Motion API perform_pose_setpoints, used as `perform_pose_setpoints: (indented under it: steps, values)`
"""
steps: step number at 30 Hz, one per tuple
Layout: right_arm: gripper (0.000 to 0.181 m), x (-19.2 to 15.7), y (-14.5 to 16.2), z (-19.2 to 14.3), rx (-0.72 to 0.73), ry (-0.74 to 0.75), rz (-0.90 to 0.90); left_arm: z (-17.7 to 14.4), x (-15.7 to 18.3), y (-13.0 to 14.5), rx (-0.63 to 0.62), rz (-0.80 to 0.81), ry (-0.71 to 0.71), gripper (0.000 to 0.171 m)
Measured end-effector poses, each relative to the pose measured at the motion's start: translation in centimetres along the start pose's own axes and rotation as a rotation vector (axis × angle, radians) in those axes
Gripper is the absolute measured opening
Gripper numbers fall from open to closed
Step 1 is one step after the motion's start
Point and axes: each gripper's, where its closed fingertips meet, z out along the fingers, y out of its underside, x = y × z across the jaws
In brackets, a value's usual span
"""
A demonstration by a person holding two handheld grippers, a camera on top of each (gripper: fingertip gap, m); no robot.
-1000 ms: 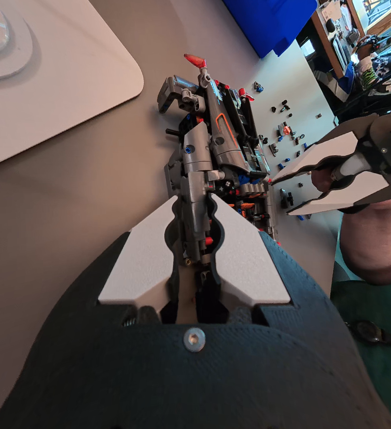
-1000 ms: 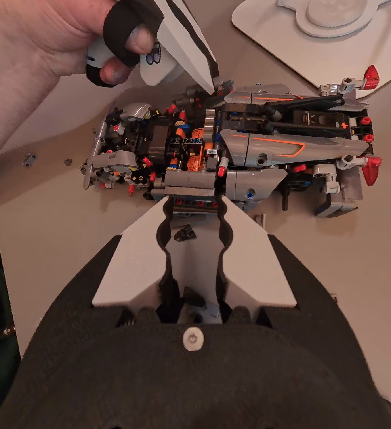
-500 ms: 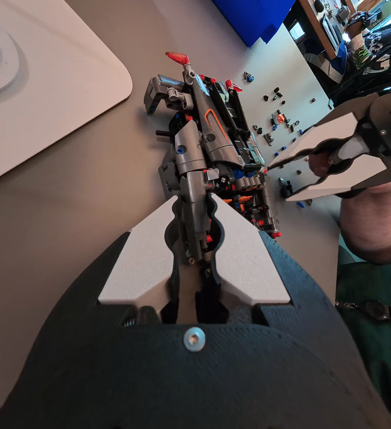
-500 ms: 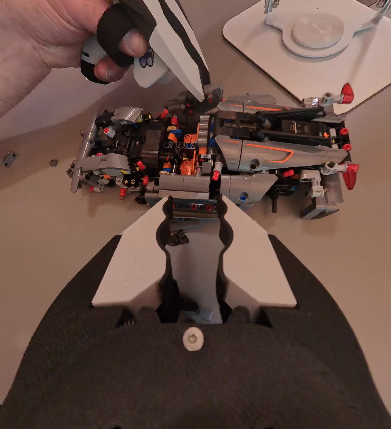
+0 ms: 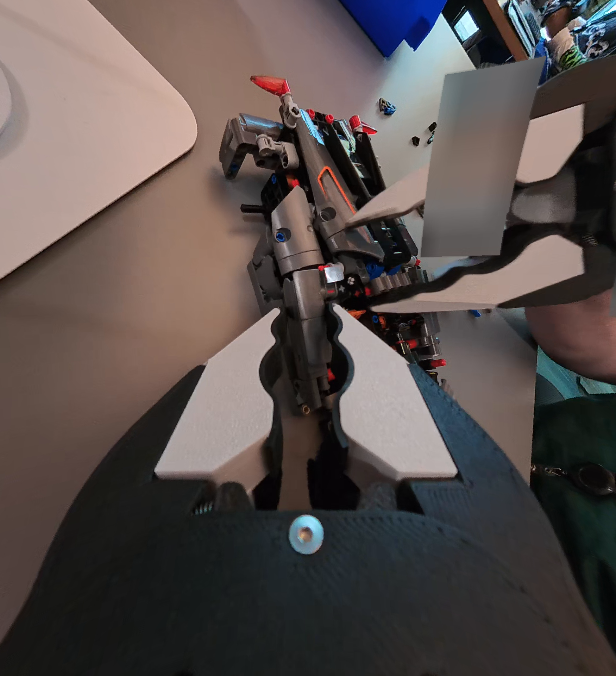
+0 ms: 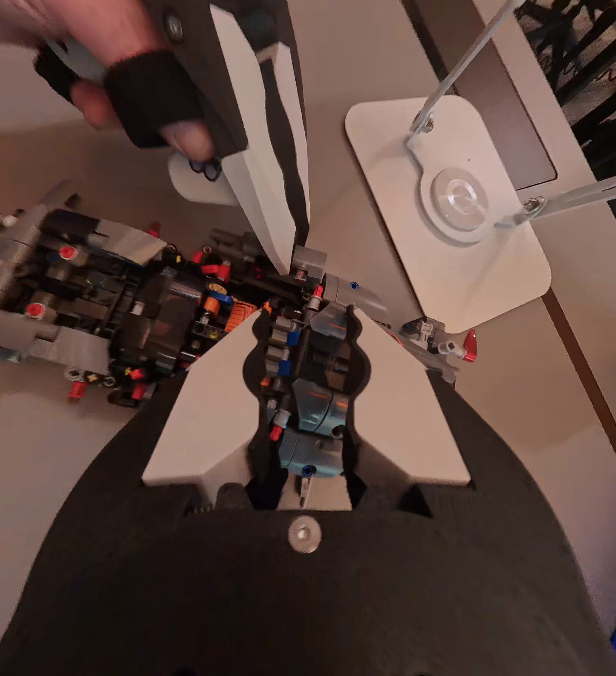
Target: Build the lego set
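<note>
The toy car [image 5: 321,226] (centre frame, on the table [image 5: 98,329]) is clamped by the left gripper [image 5: 304,322]; the right gripper [image 6: 308,318] is spread wide over it.

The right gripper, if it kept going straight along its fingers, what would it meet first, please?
Probably the lego car itself: the right gripper is open, its fingers already straddling the grey mid-body panels, though depth is unclear.

model's front end [image 6: 25,292] motion-blurred
</note>
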Motion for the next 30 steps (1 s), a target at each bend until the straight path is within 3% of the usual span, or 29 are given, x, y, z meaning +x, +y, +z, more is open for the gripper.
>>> perform_pose_setpoints:
  steps: [7,19,30]
  values:
    - [0.041,0.06,0.21,1.17,0.013,-0.033,0.02,0.06,0.06,0.06,-0.011,0.027,-0.01,0.019]
    - [0.041,0.07,0.25,1.2,0.023,-0.039,0.028,0.1,0.17,0.28,-0.072,0.054,-0.061,0.019]
    - [0.045,-0.16,0.25,0.39,0.037,-0.048,0.043,-0.08,0.39,0.64,-0.055,0.016,-0.081,0.019]
